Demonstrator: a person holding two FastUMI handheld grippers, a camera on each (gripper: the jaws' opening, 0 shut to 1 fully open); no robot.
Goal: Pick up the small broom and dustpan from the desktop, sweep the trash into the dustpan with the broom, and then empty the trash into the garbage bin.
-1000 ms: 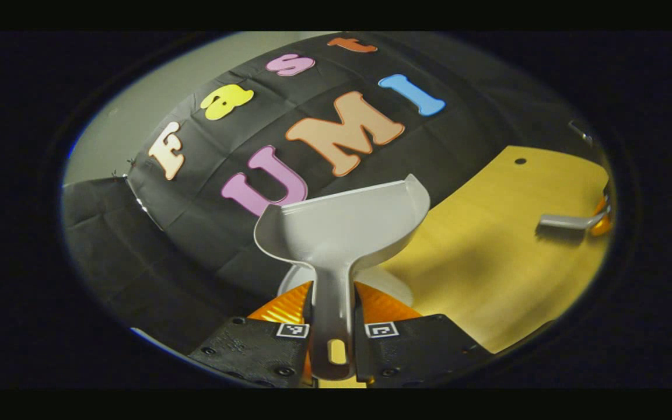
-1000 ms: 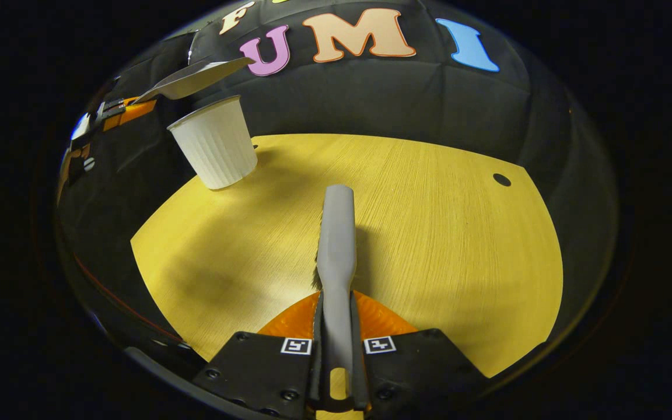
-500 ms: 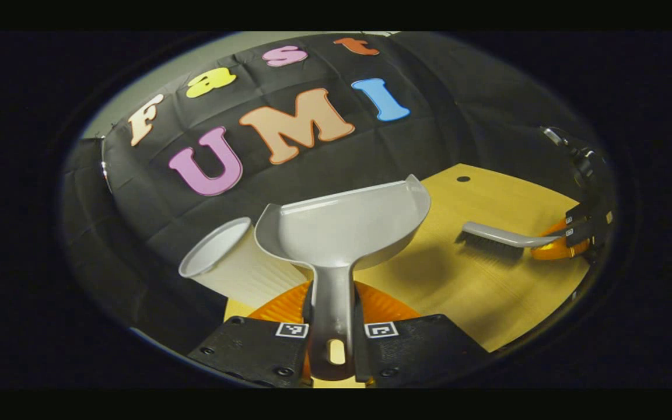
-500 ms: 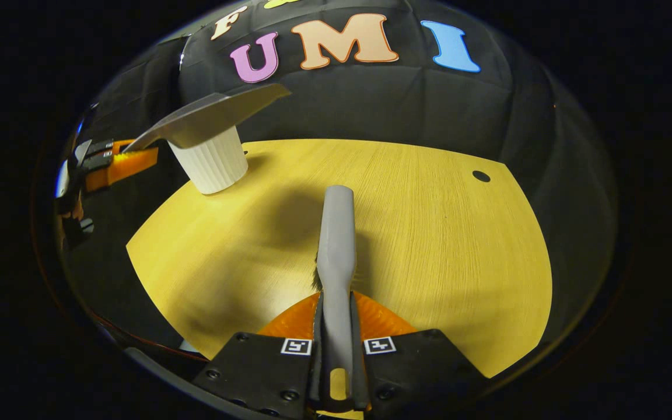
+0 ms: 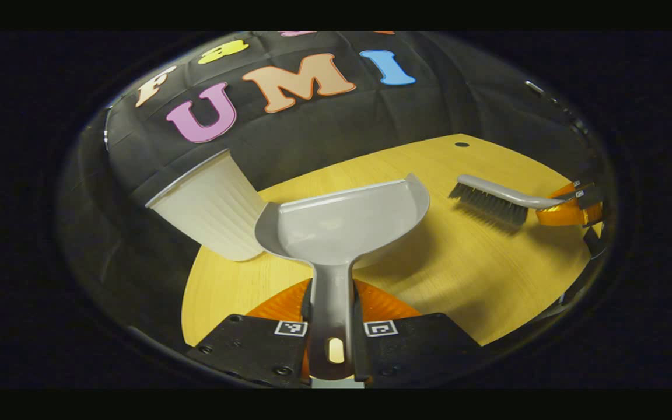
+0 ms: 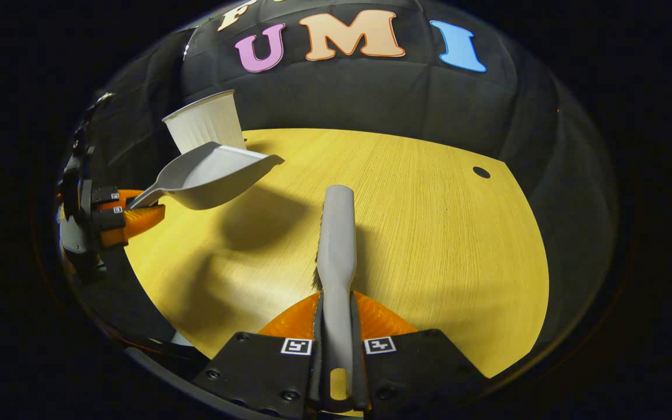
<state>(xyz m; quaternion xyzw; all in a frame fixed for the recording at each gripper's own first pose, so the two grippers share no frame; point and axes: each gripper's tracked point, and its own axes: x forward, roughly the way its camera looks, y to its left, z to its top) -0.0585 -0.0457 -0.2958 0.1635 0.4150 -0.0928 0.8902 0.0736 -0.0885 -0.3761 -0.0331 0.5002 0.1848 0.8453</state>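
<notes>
Left gripper [image 5: 331, 326] clamps the dustpan [image 5: 345, 224] handle; the pan extends straight ahead of its fingers, clear of the desk [image 5: 487, 274], with the bin [image 5: 207, 213] ahead-left, just beside the pan. Right gripper [image 6: 336, 350] clamps the broom [image 6: 336, 245], long axis forward along its fingers. The left is nearer the bin.

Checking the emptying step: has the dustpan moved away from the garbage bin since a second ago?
Yes. In the right gripper view the dustpan has dropped from above the white garbage bin's rim to lower, in front of it, over the desktop.
</notes>
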